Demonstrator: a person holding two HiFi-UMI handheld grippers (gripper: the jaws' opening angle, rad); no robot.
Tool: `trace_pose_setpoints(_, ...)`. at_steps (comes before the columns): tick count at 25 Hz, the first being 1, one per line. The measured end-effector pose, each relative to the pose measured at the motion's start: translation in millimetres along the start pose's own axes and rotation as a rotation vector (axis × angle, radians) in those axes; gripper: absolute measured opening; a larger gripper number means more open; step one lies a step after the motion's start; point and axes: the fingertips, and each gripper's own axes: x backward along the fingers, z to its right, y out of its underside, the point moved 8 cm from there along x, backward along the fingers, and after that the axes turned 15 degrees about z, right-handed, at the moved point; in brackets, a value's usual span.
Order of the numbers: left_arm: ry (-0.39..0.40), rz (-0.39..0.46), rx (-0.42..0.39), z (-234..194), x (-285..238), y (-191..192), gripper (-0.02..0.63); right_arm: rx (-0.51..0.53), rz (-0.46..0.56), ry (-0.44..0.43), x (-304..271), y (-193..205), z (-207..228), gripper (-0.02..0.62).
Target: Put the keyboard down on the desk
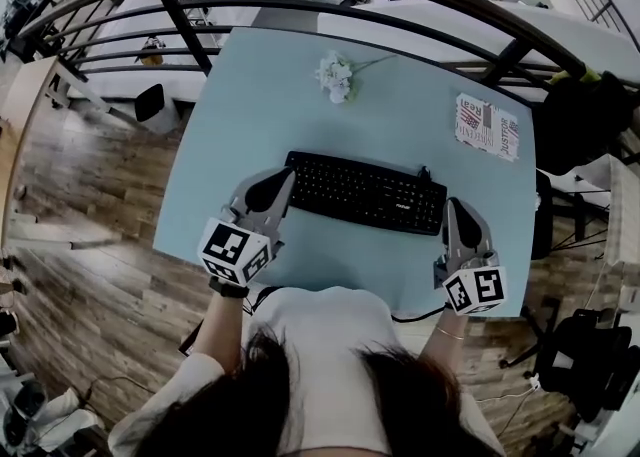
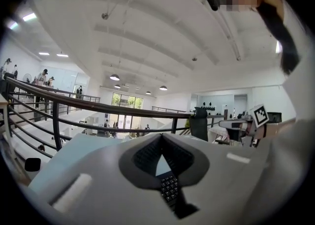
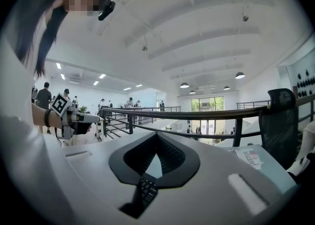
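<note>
Keyboard (image 1: 366, 192) lies between closed grippers (image 1: 286, 181) (image 1: 451, 209) (on desk (image 1: 260, 95))

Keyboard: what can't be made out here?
- Whether the keyboard touches the desk: the head view looks steeply down, so no gap can be read.
- Its two ends: in the head view, the left gripper and right gripper cover them.
- Most of it in both gripper views: the closed jaws leave only a strip showing.

My left gripper (image 1: 279, 187) and right gripper (image 1: 454, 213) are pale grey shells, and my fingers carry dark ribbed pads (image 2: 145, 156). Behind the fingers sits a white cube (image 1: 235, 250) with black square markers. Further back I wear a dark wristband (image 1: 228, 290), a thin bracelet (image 1: 449, 335) and a white top (image 1: 320, 340).
</note>
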Motion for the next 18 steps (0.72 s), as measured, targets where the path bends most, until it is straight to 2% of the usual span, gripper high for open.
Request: trace_pose_setpoints(18, 0.007, -0.012, 0.005, -3.5, -15.3, 5.9, 0.057, -0.038, -0.039, 0.027, -3.9, 15.5, 6.5, 0.002)
